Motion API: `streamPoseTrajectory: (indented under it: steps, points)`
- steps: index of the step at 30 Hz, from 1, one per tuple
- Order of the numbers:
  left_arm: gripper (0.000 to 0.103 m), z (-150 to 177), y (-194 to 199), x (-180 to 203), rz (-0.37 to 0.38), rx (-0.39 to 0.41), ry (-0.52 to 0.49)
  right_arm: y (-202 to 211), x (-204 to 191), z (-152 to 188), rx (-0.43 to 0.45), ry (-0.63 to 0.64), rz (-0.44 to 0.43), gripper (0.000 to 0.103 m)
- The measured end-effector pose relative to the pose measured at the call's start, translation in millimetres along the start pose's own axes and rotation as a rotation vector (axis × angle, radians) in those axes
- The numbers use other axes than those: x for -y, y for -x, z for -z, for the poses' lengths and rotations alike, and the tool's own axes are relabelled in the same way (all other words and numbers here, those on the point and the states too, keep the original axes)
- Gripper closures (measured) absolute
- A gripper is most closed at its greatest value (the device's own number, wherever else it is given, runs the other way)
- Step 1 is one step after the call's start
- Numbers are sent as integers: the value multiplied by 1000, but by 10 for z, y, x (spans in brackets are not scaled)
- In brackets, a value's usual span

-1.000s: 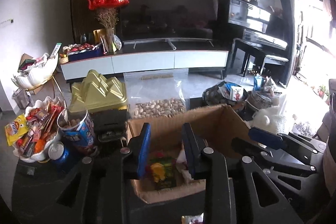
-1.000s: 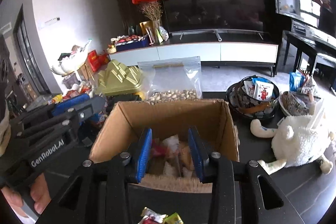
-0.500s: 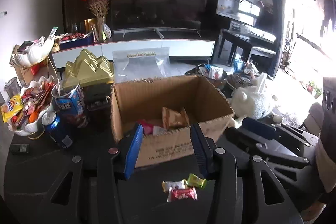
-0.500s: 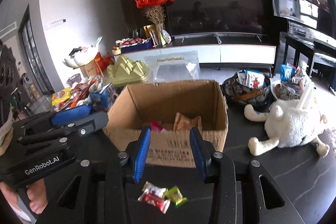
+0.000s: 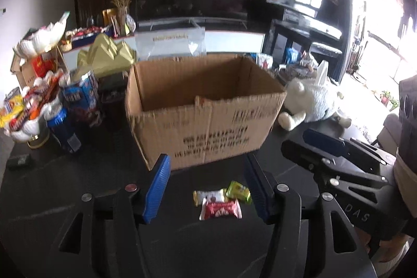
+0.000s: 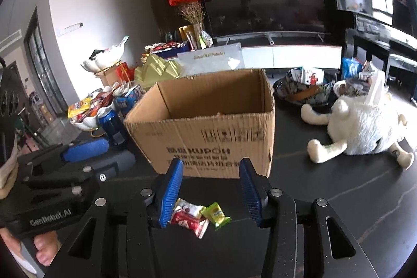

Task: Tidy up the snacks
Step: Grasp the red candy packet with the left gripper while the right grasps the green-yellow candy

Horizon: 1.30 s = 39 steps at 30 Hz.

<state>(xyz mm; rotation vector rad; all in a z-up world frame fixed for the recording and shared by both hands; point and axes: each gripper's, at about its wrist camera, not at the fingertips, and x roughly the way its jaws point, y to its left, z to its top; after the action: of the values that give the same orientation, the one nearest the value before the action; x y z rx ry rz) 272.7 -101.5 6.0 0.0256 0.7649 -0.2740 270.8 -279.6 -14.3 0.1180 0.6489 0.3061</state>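
1. Snacks: three wrapped ones lie together on the dark bench (image 5: 78,173), just in front of the box (image 5: 203,116): a red one (image 5: 221,209), a white one (image 5: 209,196) and a green one (image 5: 238,191). In the right wrist view they are the red (image 6: 190,222), white (image 6: 189,207) and green (image 6: 215,215) wrappers, touching or overlapping one another.
2. The left gripper (image 5: 207,190) has its blue pads spread wide and holds nothing; the snacks lie between the pads, nearer the right pad, and the green one sits just beside it.
3. The right gripper (image 6: 209,196) is also spread wide and empty; the snacks sit low between its pads, close against the left pad (image 6: 170,192).
4. The box stands open-topped with its near wall facing both cameras; a strip of bare bench separates its lower edge from the snacks.
5. To the left of the box, a blue can (image 5: 62,129) and a white bowl of packets (image 5: 23,116) crowd the bench up to its left edge.
6. To the right, a white plush toy (image 6: 365,127) lies well apart from the box, with bare dark bench between them.
7. Each gripper shows at the side of the other's view, flanking the snacks.
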Motion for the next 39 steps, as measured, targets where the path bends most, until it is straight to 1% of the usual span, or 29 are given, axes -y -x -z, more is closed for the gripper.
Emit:
streamPoseTrajectory:
  steps: [3, 6, 10, 12, 16, 24, 33, 39]
  points:
    - [46, 116, -107, -15, 10, -28, 20, -91, 25, 83, -30, -3, -19, 57]
    - [46, 213, -234, -40, 38, -70, 48, -175, 36, 133, -62, -9, -39, 57]
    - [46, 360, -429, -93, 58, -126, 76, -322, 60, 223, -101, 12, -8, 57]
    - [46, 438, -514, -116, 72, -148, 84, -422, 88, 274, -132, 5, -11, 57]
    - [46, 554, -640, -164, 109, -172, 103, -607, 72, 380, -191, 45, 8, 57]
    - [47, 703, -842, -175, 173, -210, 114, -750, 40, 475, -241, 94, 41, 57]
    - [47, 778, -1018, -173, 184, -243, 106, -885, 125, 551, -295, 74, 58, 57]
    - [45, 785, -1068, -227, 177, -239, 106, -937, 160, 576, -310, 62, 73, 57]
